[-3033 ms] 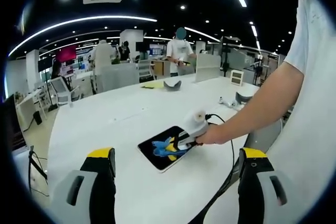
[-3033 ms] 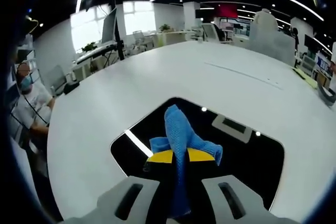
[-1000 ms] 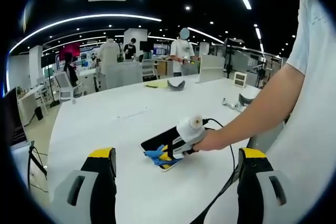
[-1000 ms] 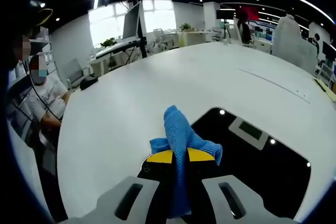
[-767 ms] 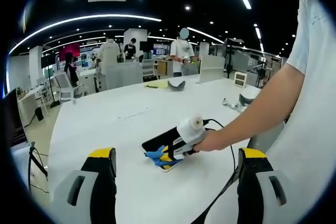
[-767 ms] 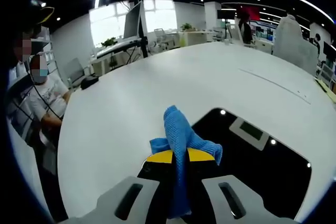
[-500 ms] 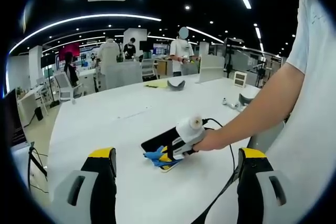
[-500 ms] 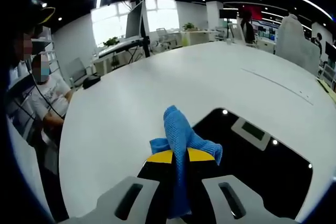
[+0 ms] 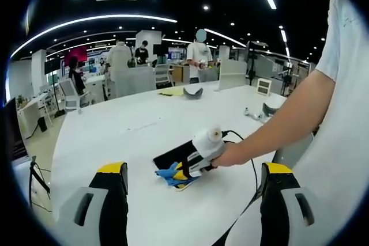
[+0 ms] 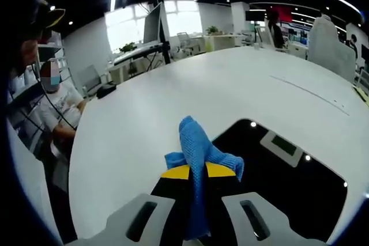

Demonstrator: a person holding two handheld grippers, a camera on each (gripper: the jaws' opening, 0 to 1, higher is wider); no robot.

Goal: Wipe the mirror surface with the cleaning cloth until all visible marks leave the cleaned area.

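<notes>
Your right hand-held gripper (image 10: pixel 198 172) is clamped on the blue cleaning cloth (image 10: pixel 199 148), which bunches up between the yellow-tipped jaws and stands above them. In the right gripper view the mirror (image 10: pixel 282 165) lies flat on the white counter (image 10: pixel 173 96), dark and reflecting ceiling lights; its near corner sits just under the cloth and jaws, the rest spreading ahead and to the right. In the left gripper view your right hand-held gripper (image 9: pixel 183 171) rests at the mirror's (image 9: pixel 170 155) near edge, cloth (image 9: pixel 168 172) touching the counter (image 9: pixel 132 131) there. Your left hand-held gripper (image 9: pixel 193 180) hangs above the counter, well apart from the mirror, jaws spread wide and holding nothing.
</notes>
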